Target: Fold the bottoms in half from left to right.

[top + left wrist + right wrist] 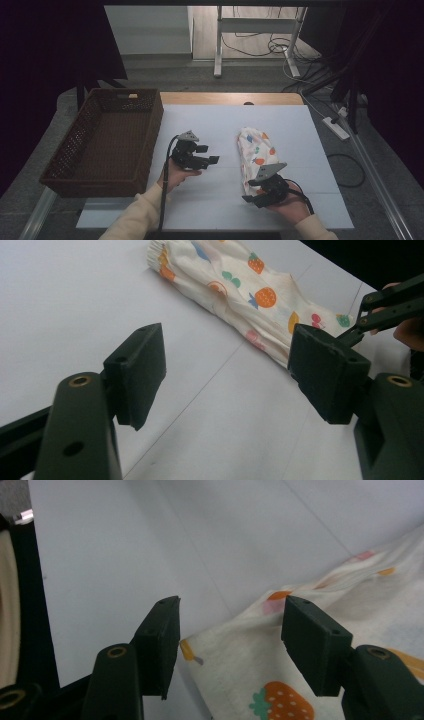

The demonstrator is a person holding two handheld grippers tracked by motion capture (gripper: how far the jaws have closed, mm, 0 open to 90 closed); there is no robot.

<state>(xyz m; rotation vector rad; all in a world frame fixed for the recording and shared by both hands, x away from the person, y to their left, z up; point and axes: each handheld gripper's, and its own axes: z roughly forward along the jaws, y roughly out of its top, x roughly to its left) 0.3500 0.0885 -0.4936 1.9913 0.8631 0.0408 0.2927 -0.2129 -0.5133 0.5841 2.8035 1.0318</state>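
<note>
While the right hand-held gripper (256, 196) closes in on the near end of the fruit-print cloth (256, 155), the left hand-held gripper (206, 155) waits, released.

Step in hand: approach for a grasp. The cloth lies lengthwise on the white surface (210, 125), right of centre. Right jaws stand apart over the hem, gripping nothing; next, lower and clamp. The right gripper view shows the hem (235, 630) between the pads; the high view adds the wicker basket (100, 140) at far left.
</note>
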